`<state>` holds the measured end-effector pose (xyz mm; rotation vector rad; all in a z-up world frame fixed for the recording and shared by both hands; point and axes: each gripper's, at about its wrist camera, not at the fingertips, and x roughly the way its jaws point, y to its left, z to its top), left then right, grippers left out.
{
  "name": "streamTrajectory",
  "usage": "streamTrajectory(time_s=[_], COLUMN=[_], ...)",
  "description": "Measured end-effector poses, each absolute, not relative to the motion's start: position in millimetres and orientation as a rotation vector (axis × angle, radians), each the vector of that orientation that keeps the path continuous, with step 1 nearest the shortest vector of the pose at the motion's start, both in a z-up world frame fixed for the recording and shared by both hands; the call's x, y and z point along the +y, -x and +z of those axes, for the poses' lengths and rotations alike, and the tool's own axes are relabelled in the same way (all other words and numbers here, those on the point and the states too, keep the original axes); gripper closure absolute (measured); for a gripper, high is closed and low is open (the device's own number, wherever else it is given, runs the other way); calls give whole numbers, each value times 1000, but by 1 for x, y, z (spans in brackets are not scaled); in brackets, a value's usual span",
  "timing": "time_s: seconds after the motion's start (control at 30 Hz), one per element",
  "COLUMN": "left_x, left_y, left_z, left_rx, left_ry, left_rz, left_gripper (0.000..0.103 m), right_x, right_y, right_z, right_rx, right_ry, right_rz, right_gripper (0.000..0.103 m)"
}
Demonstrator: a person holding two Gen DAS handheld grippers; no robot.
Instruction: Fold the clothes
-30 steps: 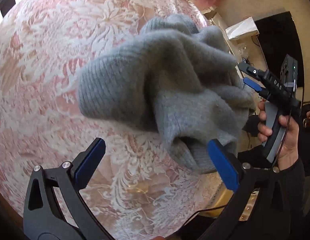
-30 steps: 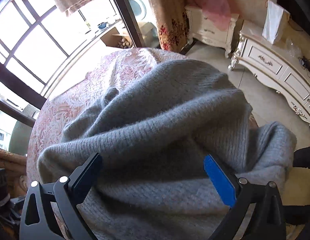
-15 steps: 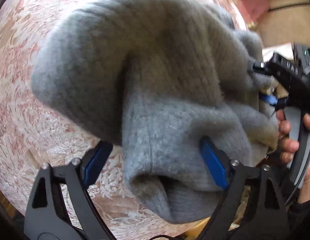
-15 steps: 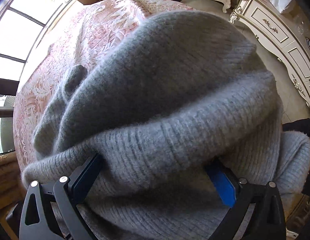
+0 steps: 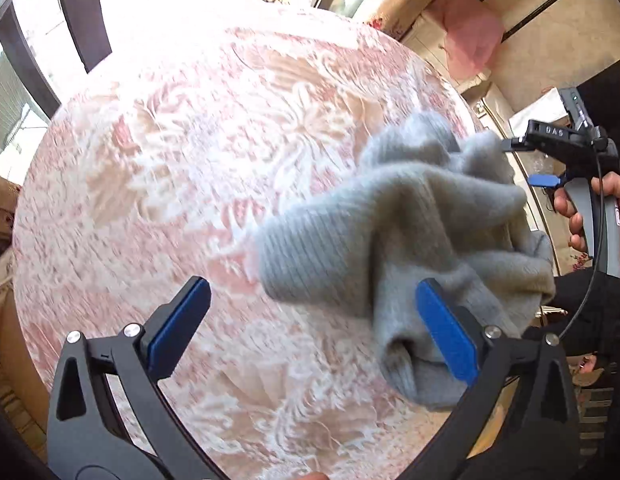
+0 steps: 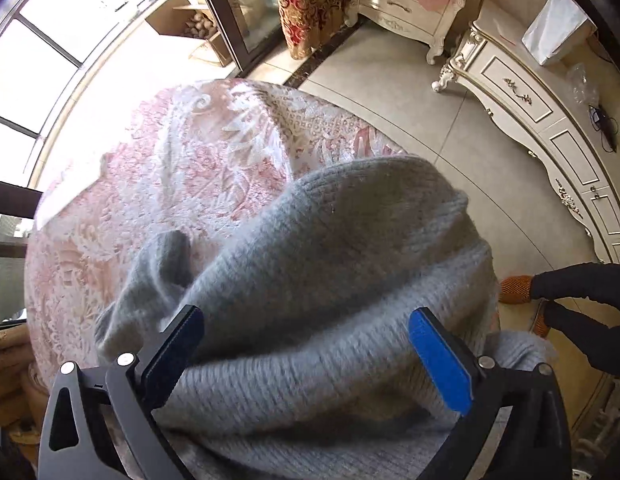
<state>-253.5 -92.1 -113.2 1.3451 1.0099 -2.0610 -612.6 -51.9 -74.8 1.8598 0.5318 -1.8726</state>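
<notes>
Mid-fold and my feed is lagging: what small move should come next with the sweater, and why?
Probably close the left gripper on the cuff beside its right finger. Both grippers are open, and the grey sweater lies bunched on the pink bedspread, so it needs gripping before spreading flat.

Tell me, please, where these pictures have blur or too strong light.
Left wrist view: the pink bedspread is streaked with motion blur, and the window at top left is overexposed. Right wrist view: the grey sweater blurs near the fingers; the windows are blown white.
</notes>
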Motion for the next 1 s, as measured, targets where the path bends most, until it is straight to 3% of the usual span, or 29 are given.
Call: streamTrajectory(time_s=[0.33, 0.4, 0.43, 0.47, 0.5, 0.53, 0.63, 1.0], left_x=[-125, -126, -123, -121, -118, -116, -111, -112], left_y=[315, 295, 295, 294, 292, 291, 289, 270], left_z=[-123, -113, -117, -118, -118, -118, -110, -76], left_rx=[435, 443, 429, 429, 429, 419, 385, 384], left_ry=[-1606, -1690, -1724, -1745, -1765, -1774, -1751, -1641], left_rz=[-2327, -2333, -2315, -2307, -2298, -2297, -2317, -2376], left_gripper=[1, 18, 47, 66, 74, 85, 89, 91], right_x=[-77, -76, -74, -73, -72, -71, -66, -11], right_y=[603, 600, 597, 597, 597, 596, 590, 574], right_z=[-132, -133, -133, -132, -130, -126, -122, -90], right_rx=[738, 718, 677, 630, 597, 605, 588, 189], right_ry=[-1959, -1935, -1934, -1937, -1934, -1915, -1888, -1827], right_rz=[-1827, -1831, -1825, -1815, -1812, -1831, -1854, -1877], right_gripper=[0, 2, 11, 18, 35, 60, 92, 96])
